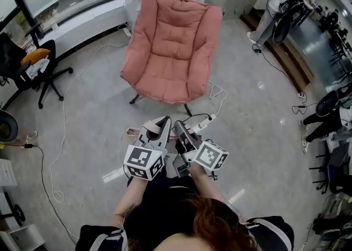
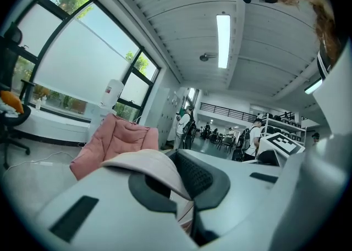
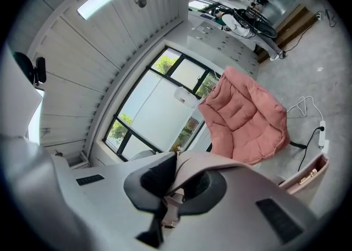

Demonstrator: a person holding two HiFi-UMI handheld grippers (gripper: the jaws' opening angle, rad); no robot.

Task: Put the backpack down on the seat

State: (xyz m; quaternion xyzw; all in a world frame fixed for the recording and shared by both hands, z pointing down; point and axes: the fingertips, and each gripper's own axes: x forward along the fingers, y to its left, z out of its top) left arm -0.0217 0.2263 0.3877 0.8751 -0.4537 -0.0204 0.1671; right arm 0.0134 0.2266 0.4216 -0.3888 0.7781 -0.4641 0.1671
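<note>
While it is short of the pink armchair (image 1: 171,46), the backpack (image 3: 308,177) hangs below both grippers, over the floor (image 1: 82,113). Left gripper (image 1: 164,122), right gripper (image 1: 179,126): each clenched on a pale strap (image 2: 146,162), sharing the weight, probably for level placement there.

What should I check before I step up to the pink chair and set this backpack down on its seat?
1. Left gripper shut on the left strap: ok.
2. Right gripper shut on the right strap: ok.
3. Seat of the pink chair has nothing on it: ok.
4. Chair's open front faces the person: ok.
5. Walking path clear: not ok. A power strip and a cable lie in front of the chair.
6. Backpack hangs free of that power strip: cannot tell, since the grippers hide most of its body in the head view.
</note>
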